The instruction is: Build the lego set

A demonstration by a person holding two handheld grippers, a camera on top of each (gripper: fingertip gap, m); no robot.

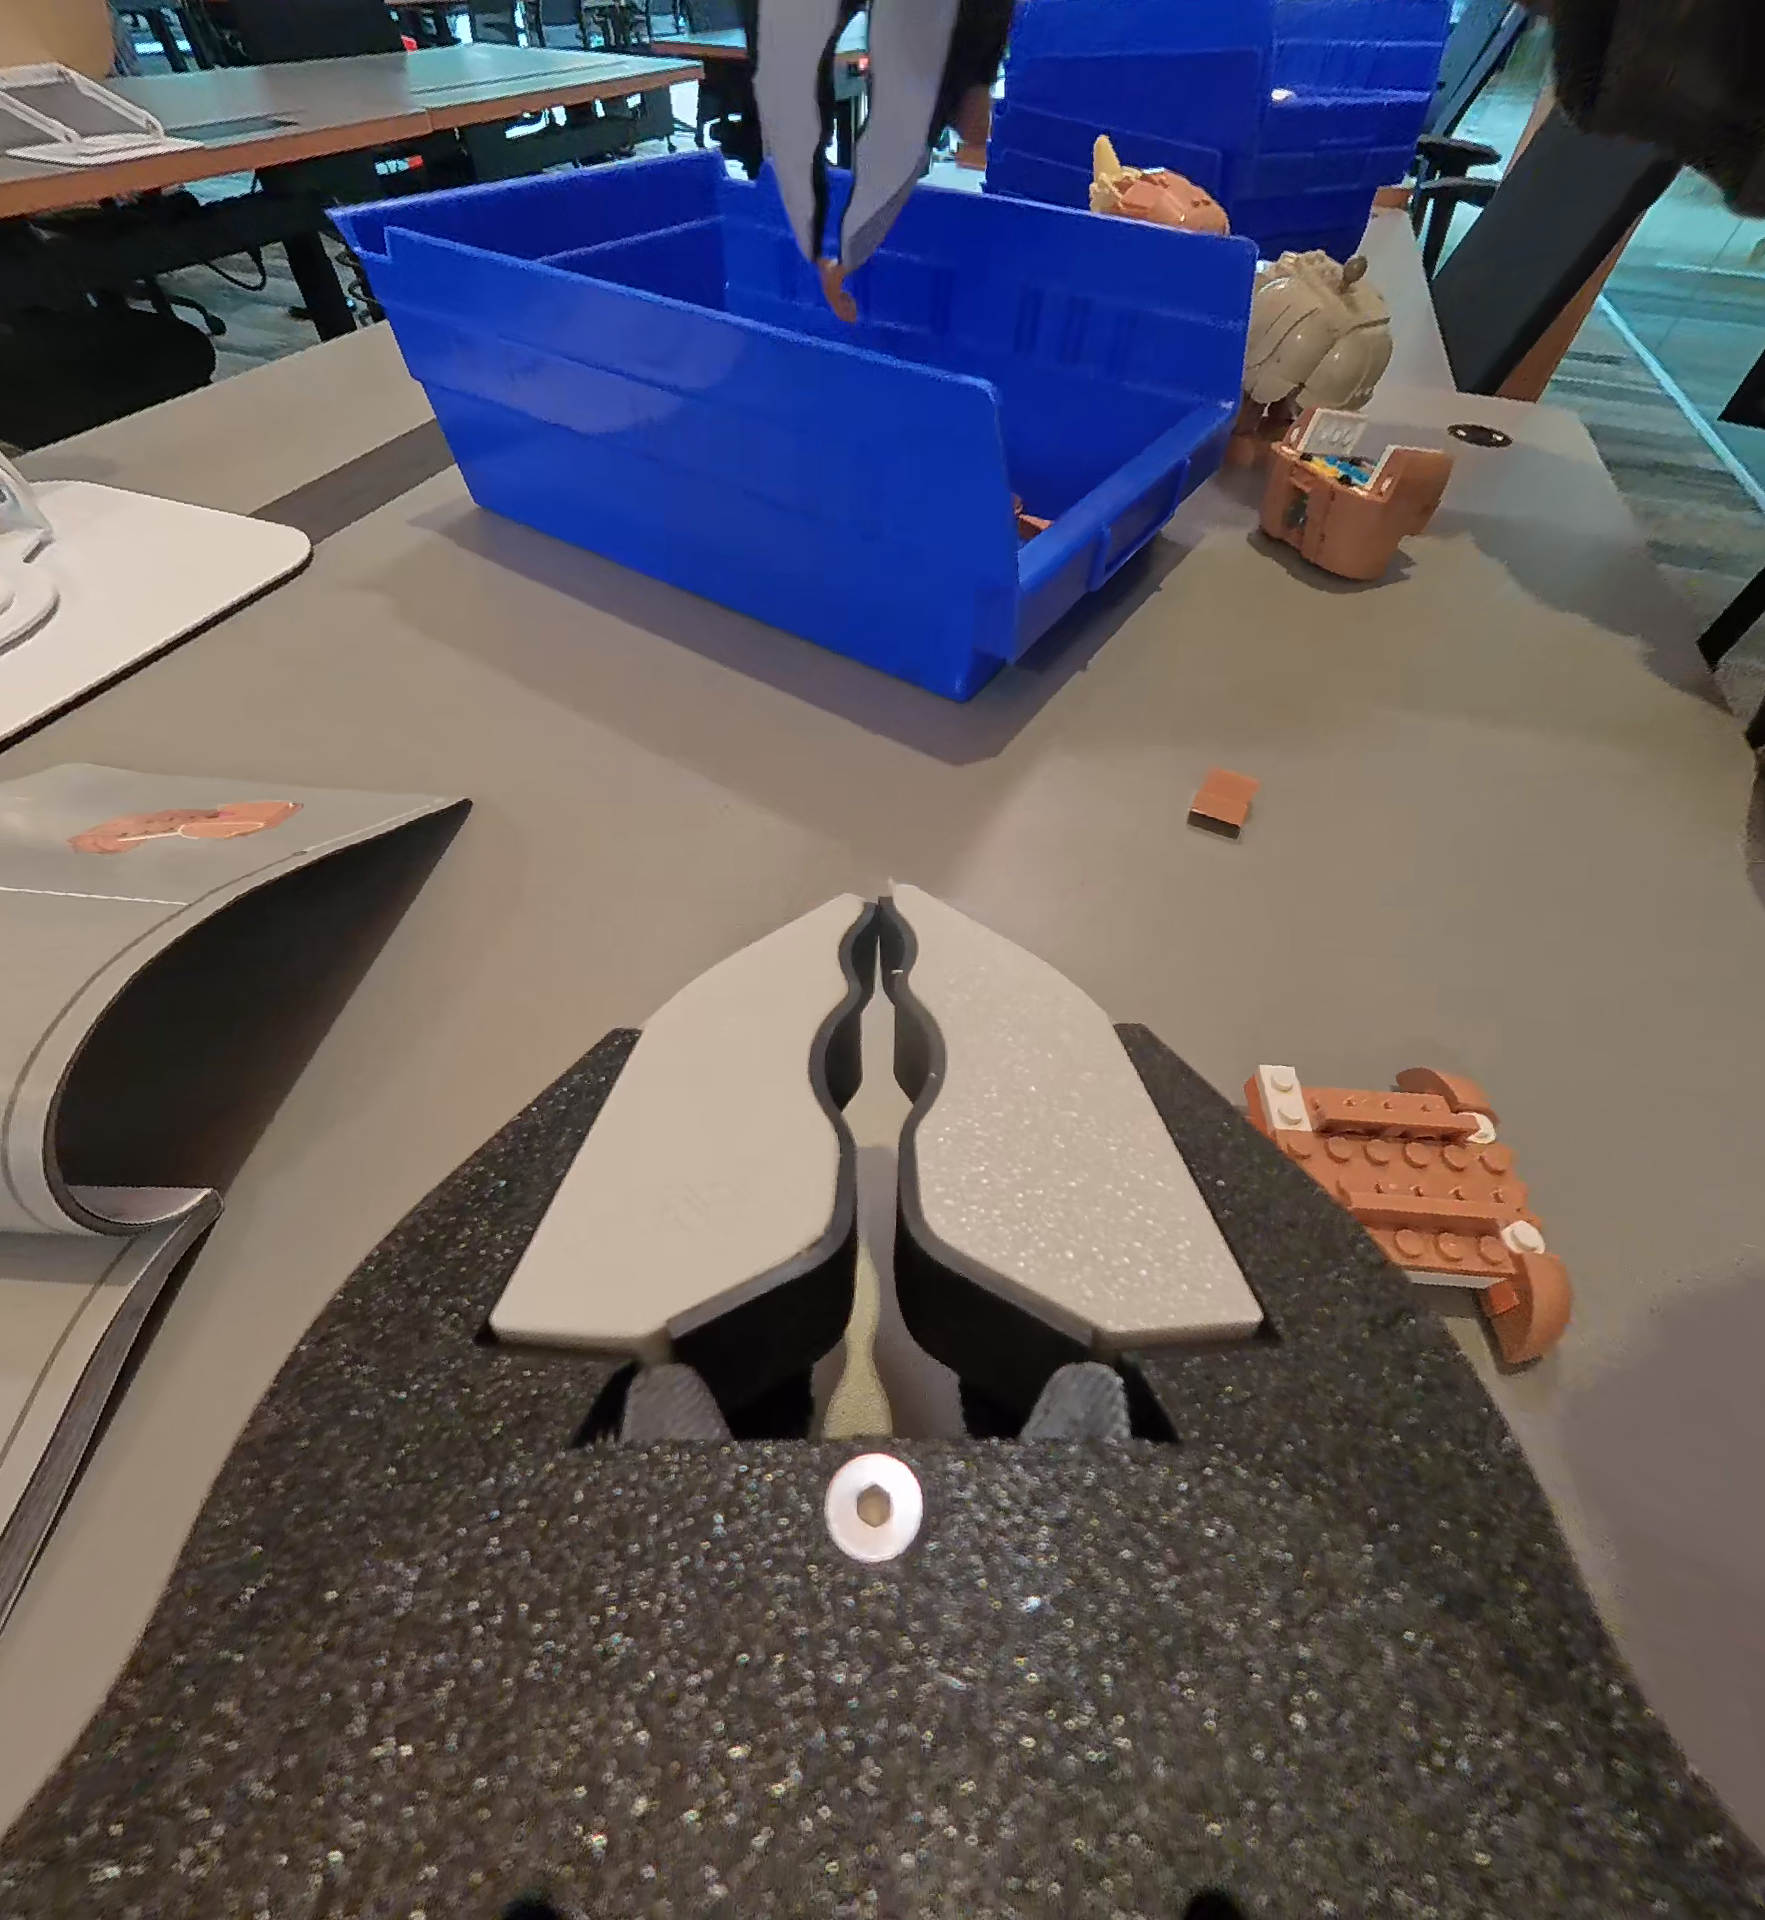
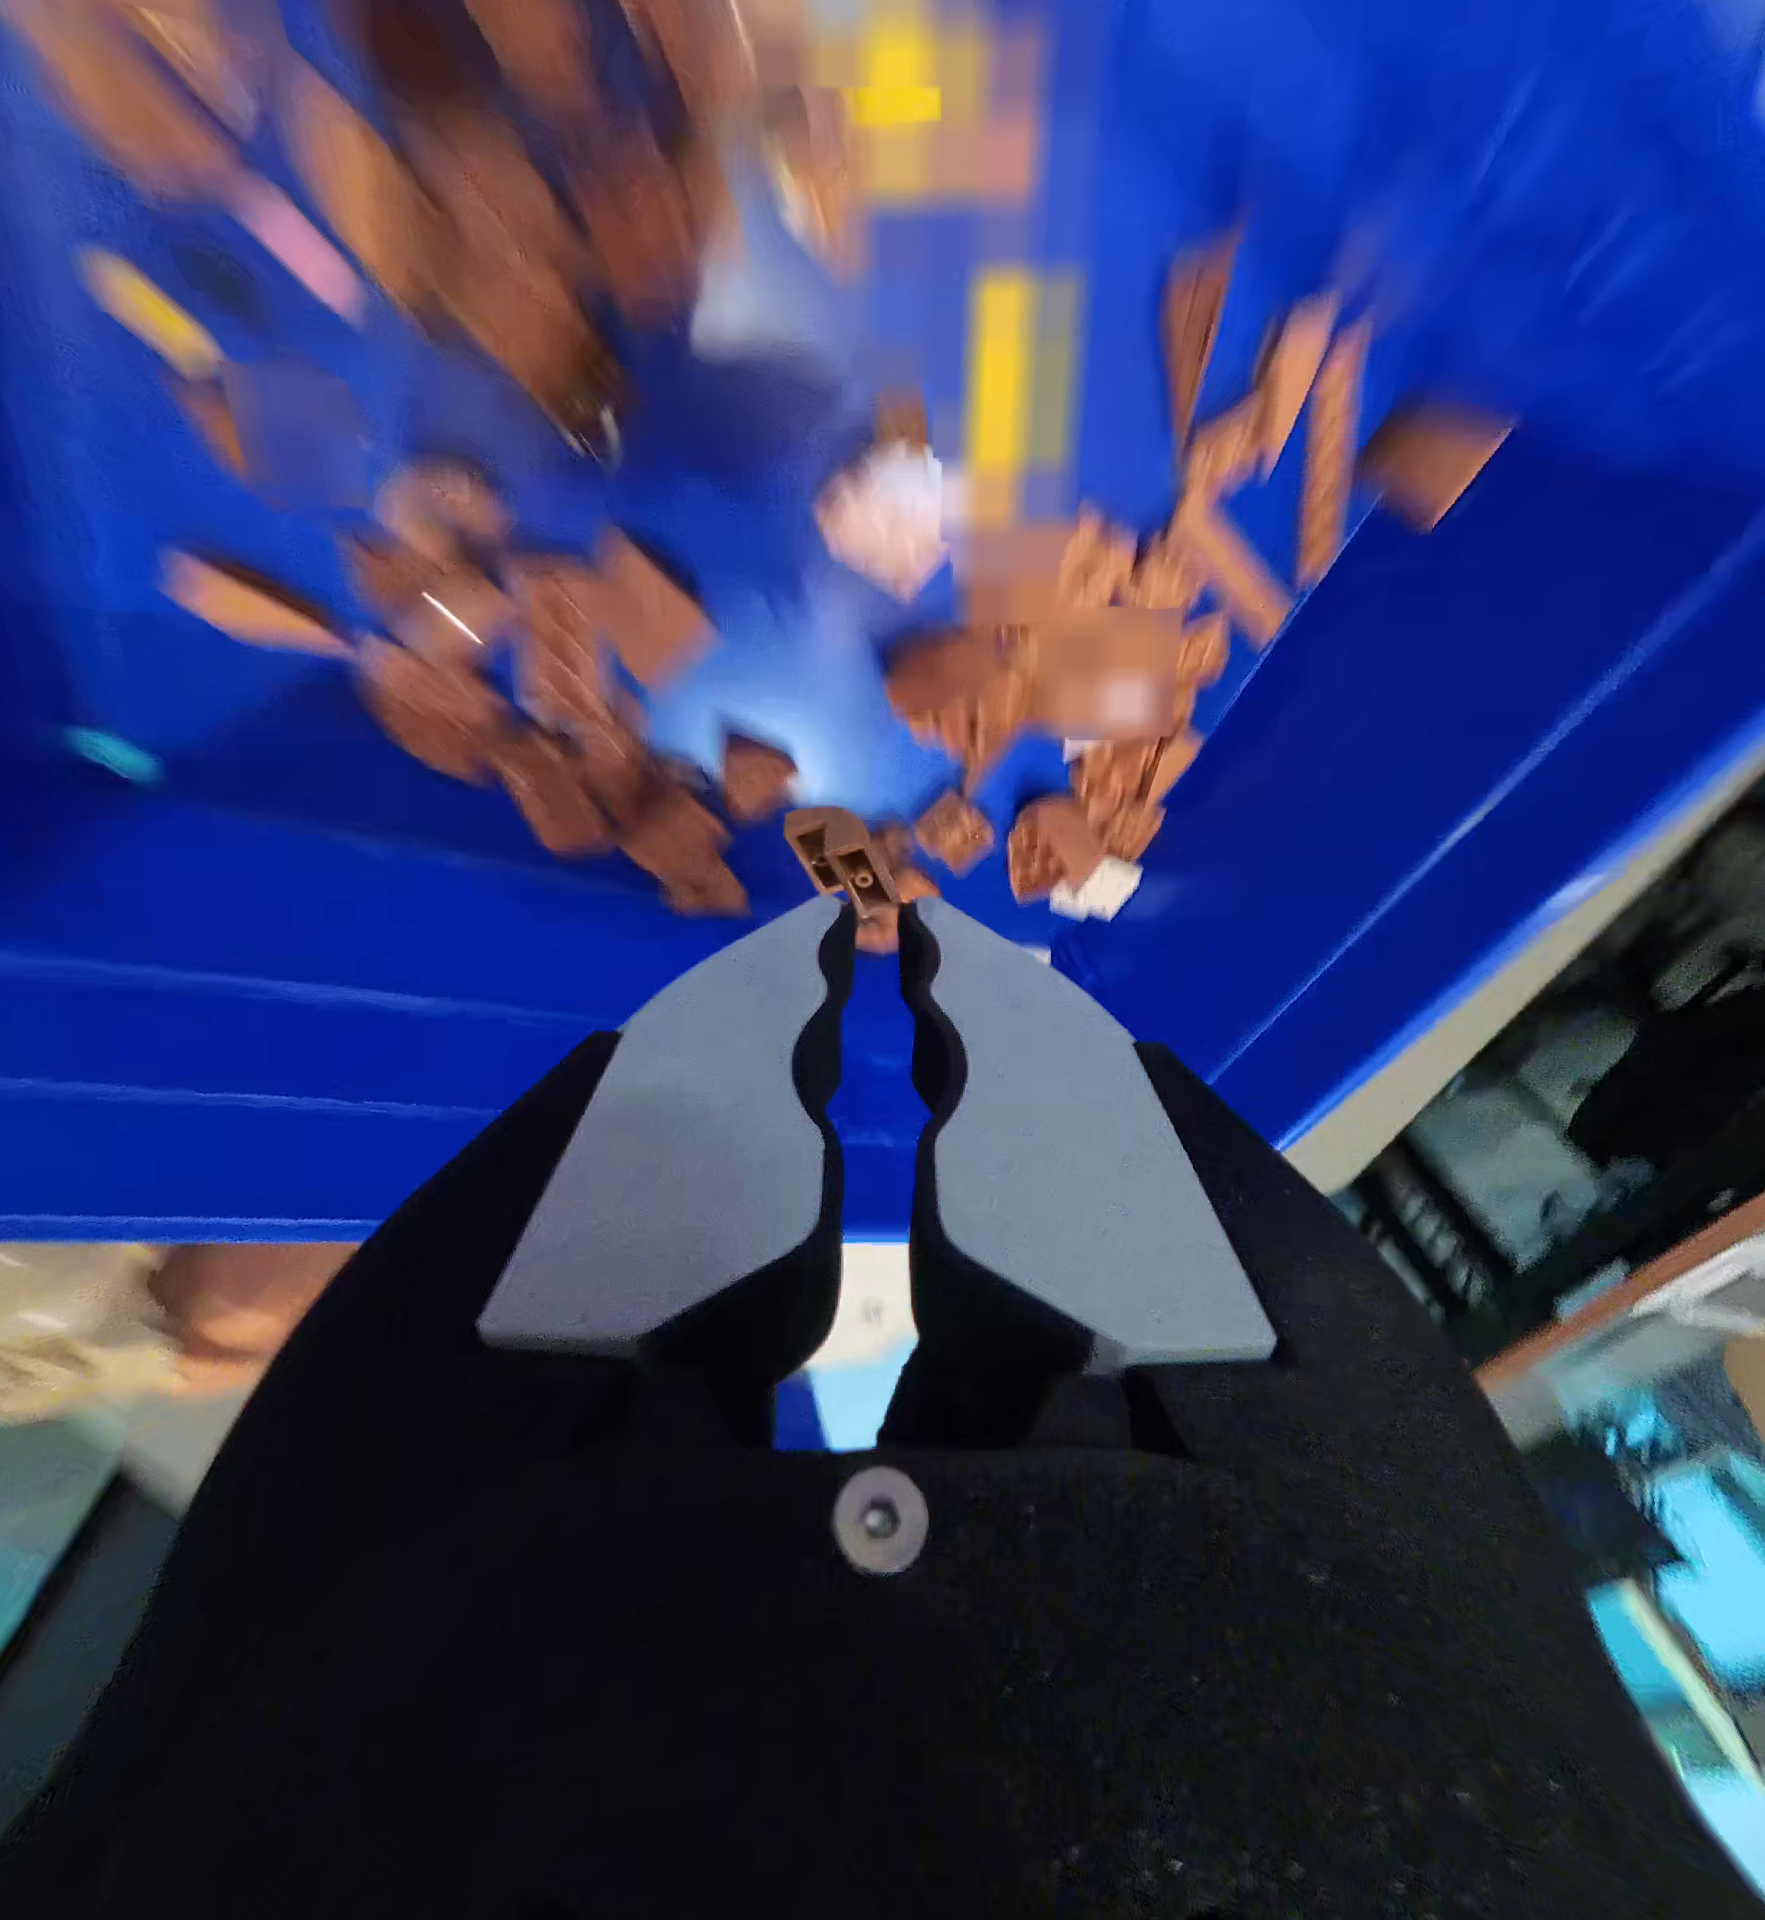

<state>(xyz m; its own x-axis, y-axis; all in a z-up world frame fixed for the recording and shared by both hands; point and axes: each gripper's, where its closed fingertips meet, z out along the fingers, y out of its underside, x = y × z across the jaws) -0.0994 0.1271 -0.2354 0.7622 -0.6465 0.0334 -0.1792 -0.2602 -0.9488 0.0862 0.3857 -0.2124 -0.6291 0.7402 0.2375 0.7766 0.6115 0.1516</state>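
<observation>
Fetching a part is the step in hand: the right claw [image 2: 870, 906] is clenched on a small brown brick [image 2: 836, 850] above the blue bin [image 1: 753, 436], whose floor holds a blurred heap of loose pieces, too smeared to count. The left claw [image 1: 880, 906] hovers low over the counter [image 1: 649, 769], pressed together on nothing. Next, I judge, the brick must travel to the brown studded assembly [image 1: 1408, 1184] lying just right of the left claw, be turned studs-to-sockets and pressed home while the left claw steadies the plate. Counted on the counter: one bin, one open booklet [image 1: 130, 1039], one loose brown tile [image 1: 1223, 798], one flat assembly, and three built chunks beyond the bin's right end.
</observation>
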